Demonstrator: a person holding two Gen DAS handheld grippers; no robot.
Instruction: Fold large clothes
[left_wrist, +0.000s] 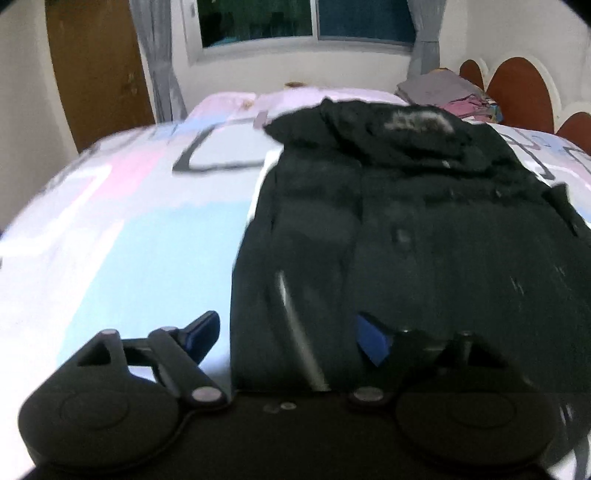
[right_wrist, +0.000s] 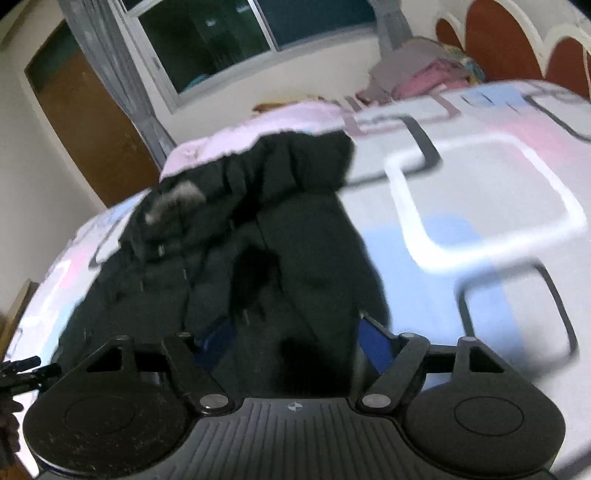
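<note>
A large black jacket (left_wrist: 406, 229) with a grey fur-trimmed hood lies spread on the bed; it also shows in the right wrist view (right_wrist: 258, 240). My left gripper (left_wrist: 288, 332) is open over the jacket's near left edge, with the left finger over the sheet and the right finger over the fabric. My right gripper (right_wrist: 291, 339) is open over the jacket's near right edge, and dark fabric lies between its blue-padded fingers (right_wrist: 373, 336). Both views are blurred by motion.
The bed (left_wrist: 129, 229) has a pastel sheet with pink, blue and white blocks. A pile of folded clothes (left_wrist: 447, 92) sits at the far right by the red-and-white headboard (left_wrist: 517, 85). A window, curtains and a wooden door stand behind.
</note>
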